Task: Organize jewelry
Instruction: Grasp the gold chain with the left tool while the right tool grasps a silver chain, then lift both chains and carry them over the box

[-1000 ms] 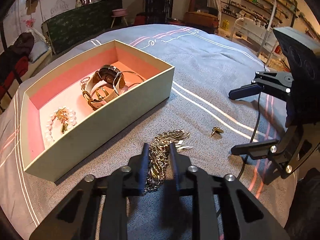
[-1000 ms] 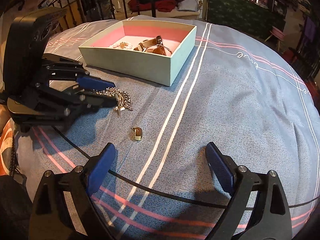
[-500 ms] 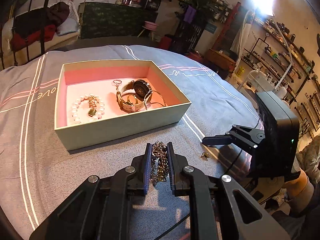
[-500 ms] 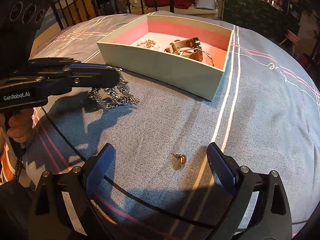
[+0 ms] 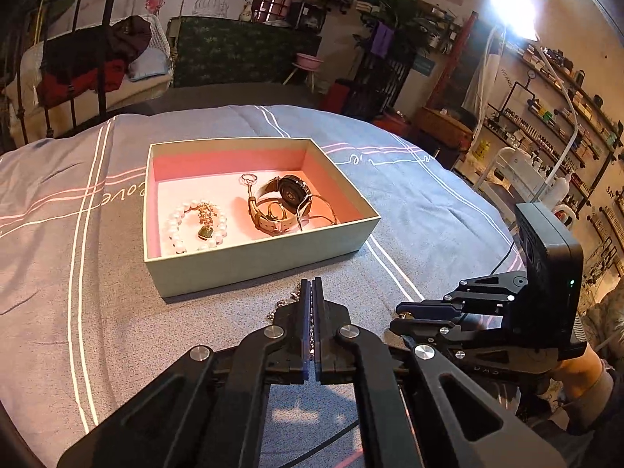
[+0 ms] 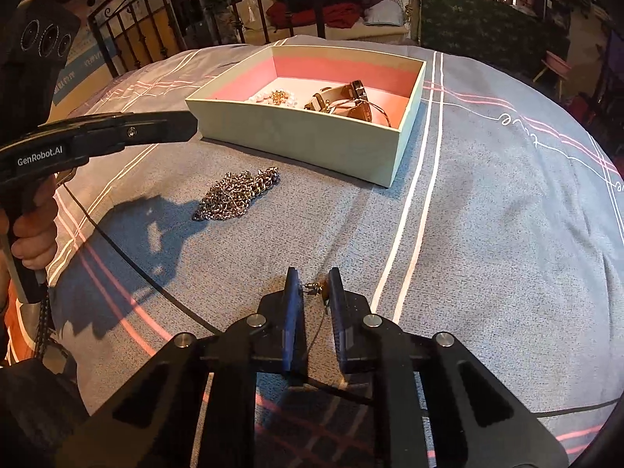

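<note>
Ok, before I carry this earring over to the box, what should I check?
1. Right gripper closed on the earring: ok, it spans both fingers.
2. Earring lifted off the bedspread: cannot tell.
3. Box open with room: ok, bare floor behind the pearl bracelet and watch.
4. Left gripper out of the path: ok, it sits off the box's near left corner.
5. Chain secured: not ok, it lies heaped on the bedspread and the shut left gripper is not holding it.
</note>
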Available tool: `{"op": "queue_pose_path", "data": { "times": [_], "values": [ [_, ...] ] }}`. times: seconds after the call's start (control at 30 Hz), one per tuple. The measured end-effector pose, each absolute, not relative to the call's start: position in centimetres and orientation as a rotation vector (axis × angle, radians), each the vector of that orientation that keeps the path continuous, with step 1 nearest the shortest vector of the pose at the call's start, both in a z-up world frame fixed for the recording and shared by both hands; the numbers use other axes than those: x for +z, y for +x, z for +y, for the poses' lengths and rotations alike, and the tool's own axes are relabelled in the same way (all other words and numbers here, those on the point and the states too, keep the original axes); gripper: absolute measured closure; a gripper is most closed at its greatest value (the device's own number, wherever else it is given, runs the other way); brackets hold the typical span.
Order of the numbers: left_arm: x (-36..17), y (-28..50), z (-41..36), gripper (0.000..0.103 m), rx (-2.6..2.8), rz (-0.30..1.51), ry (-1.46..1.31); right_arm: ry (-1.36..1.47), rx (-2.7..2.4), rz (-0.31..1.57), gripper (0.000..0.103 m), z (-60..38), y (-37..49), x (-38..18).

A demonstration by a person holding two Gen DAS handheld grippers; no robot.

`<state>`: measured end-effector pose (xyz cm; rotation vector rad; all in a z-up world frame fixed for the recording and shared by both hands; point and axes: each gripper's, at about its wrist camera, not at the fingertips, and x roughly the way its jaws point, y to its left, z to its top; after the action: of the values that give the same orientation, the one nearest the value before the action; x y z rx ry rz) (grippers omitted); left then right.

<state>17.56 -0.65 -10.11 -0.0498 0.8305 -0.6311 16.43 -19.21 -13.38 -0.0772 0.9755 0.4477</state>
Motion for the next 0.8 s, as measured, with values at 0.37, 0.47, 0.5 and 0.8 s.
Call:
{"op": "queue_pose_path", "data": {
  "times": [0.37,0.47,0.5,0.8],
  "values": [
    [-13.2,17.2,-4.5,0.029,-0.529,0.894,0.201,-0.052,0.441,0.963,0.086,-19.7,16.5,-13.3],
    [-15.0,17.7,-5.5,0.059,-0.505,0.938,0.254,-0.044,0.439,0.962,0.086,-19.8,16.6,-13.3],
    [-14.9,17.6,-5.6,0.082,-0.514,0.929,0.250,-0.042,0.441,0.961,0.086,-19.7,16.7,-13.3],
    [-12.1,17.2,-3.2,0.089,-0.515,0.877,0.092,-0.068,0.474,0.933,0.086,-18.7,16.7,-12.5]
  ]
}}
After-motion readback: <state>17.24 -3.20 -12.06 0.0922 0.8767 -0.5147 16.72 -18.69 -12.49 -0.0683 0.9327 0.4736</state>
